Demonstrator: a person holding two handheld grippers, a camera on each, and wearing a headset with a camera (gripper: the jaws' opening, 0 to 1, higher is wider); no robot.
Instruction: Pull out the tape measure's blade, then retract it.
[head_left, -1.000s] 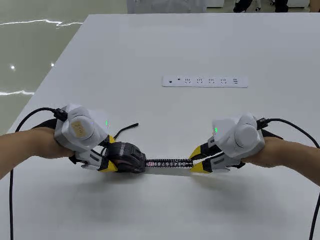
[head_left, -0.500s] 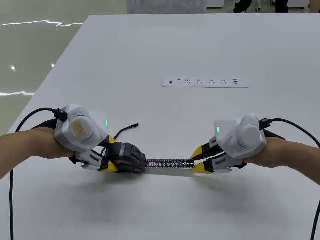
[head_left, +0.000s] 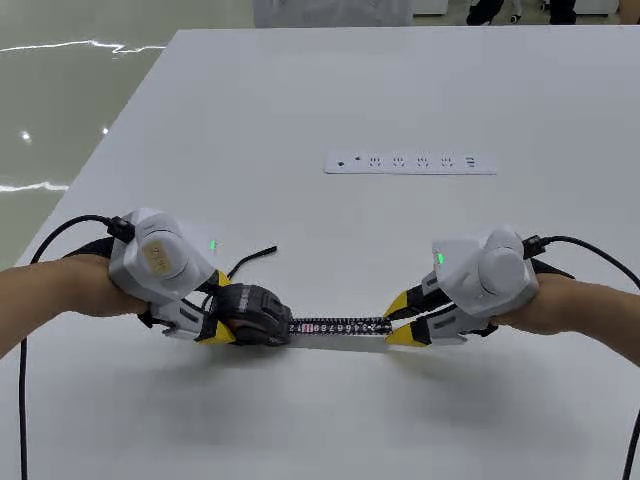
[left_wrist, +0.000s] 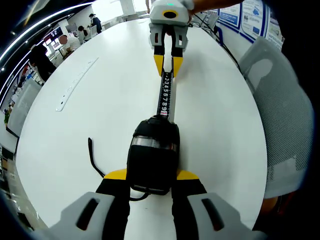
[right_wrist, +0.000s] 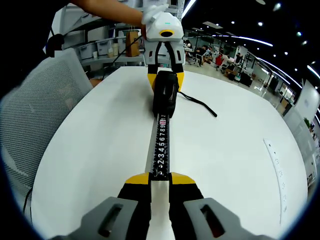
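Black rubber-cased tape measure (head_left: 250, 314), lying on the near part of the white tabletop (head_left: 330, 100). Its black numbered steel blade (head_left: 338, 326) is drawn out a short way to the case's right, low over the surface. The left gripper (head_left: 225, 308) is pressed against both sides of the case, holding it. At the blade's far end from the case, the right gripper (head_left: 395, 320) is pinched on the tip. A thin black wrist loop (head_left: 255, 258) trails behind the case. A white power strip (head_left: 410, 163) lies well beyond it. Status: the pull-out appears partly done; further extension and the whole retraction are judged outstanding.
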